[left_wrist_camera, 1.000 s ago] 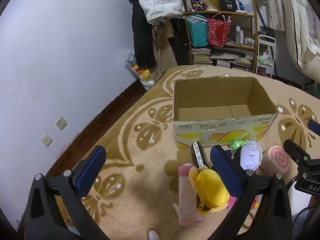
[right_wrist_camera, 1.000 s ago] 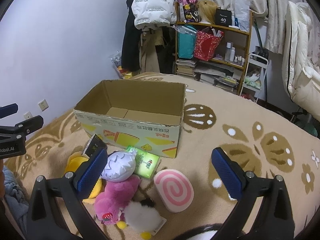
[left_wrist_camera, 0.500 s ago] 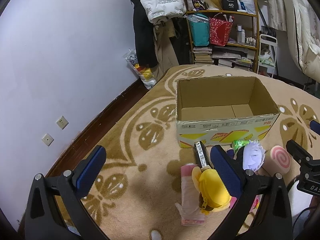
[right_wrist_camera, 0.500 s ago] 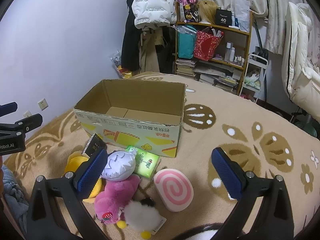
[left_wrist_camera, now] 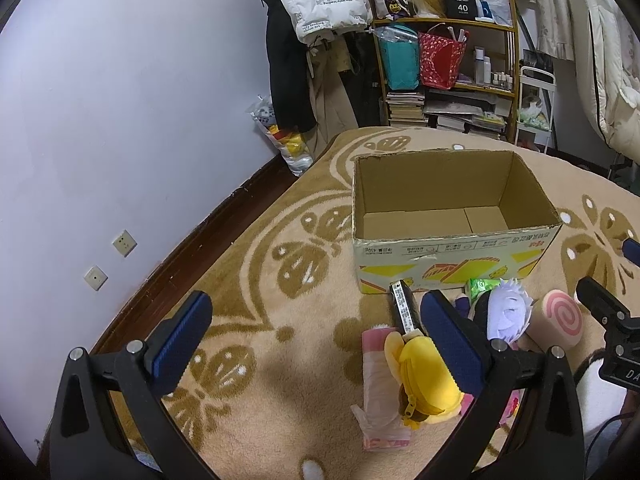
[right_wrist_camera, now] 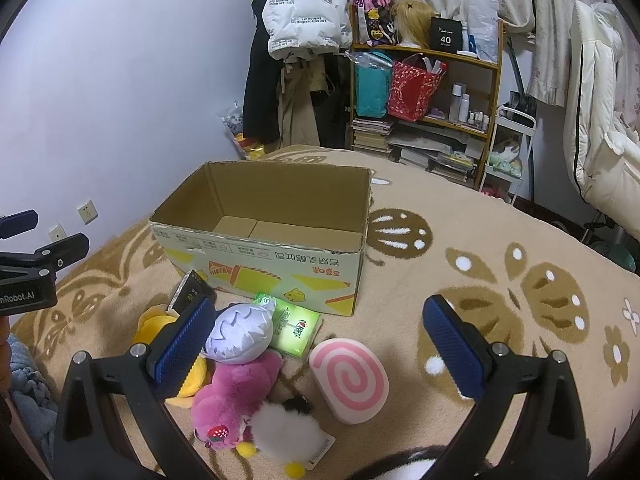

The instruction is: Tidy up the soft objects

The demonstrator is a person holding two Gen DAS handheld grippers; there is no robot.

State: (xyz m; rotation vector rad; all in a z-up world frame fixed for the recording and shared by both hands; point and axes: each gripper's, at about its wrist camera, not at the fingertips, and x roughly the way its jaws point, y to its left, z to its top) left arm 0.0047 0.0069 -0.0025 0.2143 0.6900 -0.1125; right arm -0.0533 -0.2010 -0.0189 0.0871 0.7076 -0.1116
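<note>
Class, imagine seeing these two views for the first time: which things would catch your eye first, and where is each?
The open cardboard box stands mid-rug with nothing visible inside. In front of it lies a bright heap of soft toys: a pink swirl cushion, a pink plush and a yellow plush. A white puffer jacket hangs by the cluttered shelf behind.

Setting was a lived-in bedroom in a home. A beige patterned carpet (right_wrist_camera: 500,240) covered the floor. A wooden shelf (right_wrist_camera: 428,92) held books, bottles and gift bags. Coats and a white puffer jacket (right_wrist_camera: 306,8) hung by the wall; pale bedding (right_wrist_camera: 604,112) lay at right.
</note>
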